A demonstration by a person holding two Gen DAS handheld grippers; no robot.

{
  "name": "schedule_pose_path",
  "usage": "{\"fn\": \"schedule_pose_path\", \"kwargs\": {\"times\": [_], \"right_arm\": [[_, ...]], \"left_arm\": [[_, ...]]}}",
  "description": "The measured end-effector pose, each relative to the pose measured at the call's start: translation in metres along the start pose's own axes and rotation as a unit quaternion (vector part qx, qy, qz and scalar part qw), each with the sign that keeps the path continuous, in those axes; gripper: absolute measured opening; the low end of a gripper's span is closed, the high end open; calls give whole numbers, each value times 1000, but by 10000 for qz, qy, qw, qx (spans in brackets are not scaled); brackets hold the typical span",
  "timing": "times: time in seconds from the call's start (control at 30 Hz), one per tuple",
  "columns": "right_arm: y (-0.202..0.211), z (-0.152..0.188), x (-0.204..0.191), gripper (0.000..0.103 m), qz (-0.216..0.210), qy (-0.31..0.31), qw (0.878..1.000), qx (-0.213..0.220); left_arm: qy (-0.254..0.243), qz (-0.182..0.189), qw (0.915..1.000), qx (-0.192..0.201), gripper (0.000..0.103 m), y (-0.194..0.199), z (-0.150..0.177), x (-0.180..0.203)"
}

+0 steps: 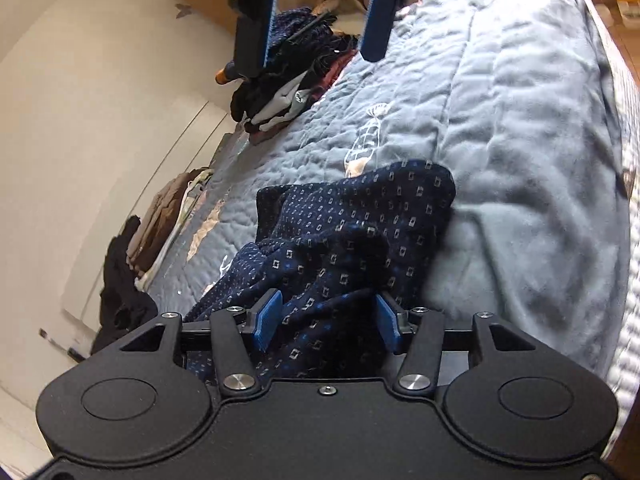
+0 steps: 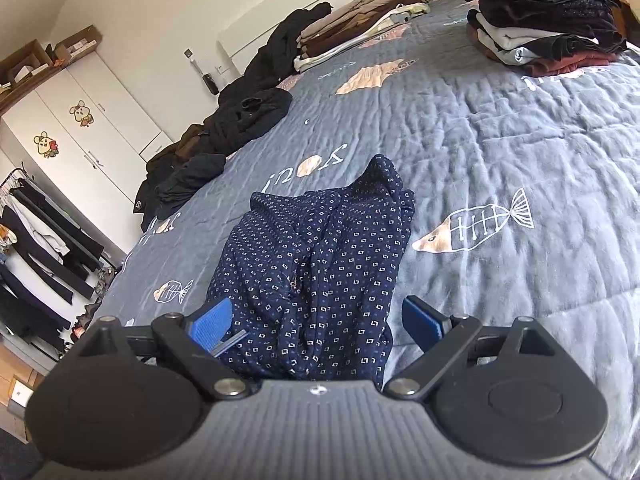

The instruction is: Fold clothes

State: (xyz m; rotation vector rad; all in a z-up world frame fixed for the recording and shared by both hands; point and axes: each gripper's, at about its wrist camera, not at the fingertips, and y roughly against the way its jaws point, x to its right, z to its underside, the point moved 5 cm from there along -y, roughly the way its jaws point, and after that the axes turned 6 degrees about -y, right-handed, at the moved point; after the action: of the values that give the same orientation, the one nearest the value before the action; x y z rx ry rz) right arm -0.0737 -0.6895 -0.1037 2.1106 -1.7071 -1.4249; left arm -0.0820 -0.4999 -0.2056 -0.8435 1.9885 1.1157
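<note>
Right now the navy patterned garment (image 2: 320,272) lies bunched on the grey-blue quilt (image 2: 500,140), roughly mid-bed, w/ small white squares printed all over it. Its far corner sticks up in a peak in the right wrist view.

Left gripper (image 1: 328,322): jaws part-open, blue pads either side of the garment's near folds. Cloth sits between them and runs under the gripper body, but the pads don't look pressed on it, so no grip.

Right gripper (image 2: 316,320): jaws wide, near edge of the garment between the two blue pads, gap visible on both sides. Also seen from the left wrist view at top (image 1: 324,12), hanging above the bed w/ pads spread.

Elsewhere on the quilt: a stack of folded clothes (image 2: 548,20) at the far right corner, another folded pile in beige/brown (image 2: 360,20) along the far edge by the wall, and a heap of black clothes (image 2: 224,128) unfolded along the left edge. White wardrobe (image 2: 80,128) w/ mouse stickers stands beyond the bed; dark clothes on a rack (image 2: 36,248) at far left.
</note>
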Motion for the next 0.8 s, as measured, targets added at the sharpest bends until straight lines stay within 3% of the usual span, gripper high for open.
{"fn": "schedule_pose_path", "kwargs": {"times": [0.2, 0.3, 0.33, 0.37, 0.4, 0.5, 0.57, 0.7, 0.8], "right_arm": [[-1, -1, 0, 92, 6, 3, 10000, 13], [0, -1, -1, 92, -13, -1, 10000, 31], [1, -1, 0, 92, -10, -14, 10000, 42], [1, -1, 1, 92, -8, -26, 10000, 54], [2, -2, 2, 92, -5, -39, 10000, 66], [3, -3, 4, 92, 8, -87, 9999, 96], [4, -3, 5, 92, -8, -110, 9999, 115], [5, -3, 5, 92, -58, -140, 9998, 133], [6, -3, 4, 92, -107, -143, 9998, 114]], "left_arm": [[-742, -377, 9963, 205, 49, -13, -9, 10], [-1092, -439, 9930, -82, 49, -28, -9, 22], [-1087, -409, 9932, -84, 46, -31, -7, 23], [-1035, -339, 9940, -123, 26, -34, -6, 23], [-911, -291, 9953, -144, 16, -34, -5, 20], [-483, -174, 9985, -178, 10, -34, -6, 11], [218, -72, 9997, -92, 10, -28, -11, -9], [1525, 40, 9883, 91, 9, -18, -24, -60], [1618, -32, 9865, 259, 8, -12, -34, -73]]}}
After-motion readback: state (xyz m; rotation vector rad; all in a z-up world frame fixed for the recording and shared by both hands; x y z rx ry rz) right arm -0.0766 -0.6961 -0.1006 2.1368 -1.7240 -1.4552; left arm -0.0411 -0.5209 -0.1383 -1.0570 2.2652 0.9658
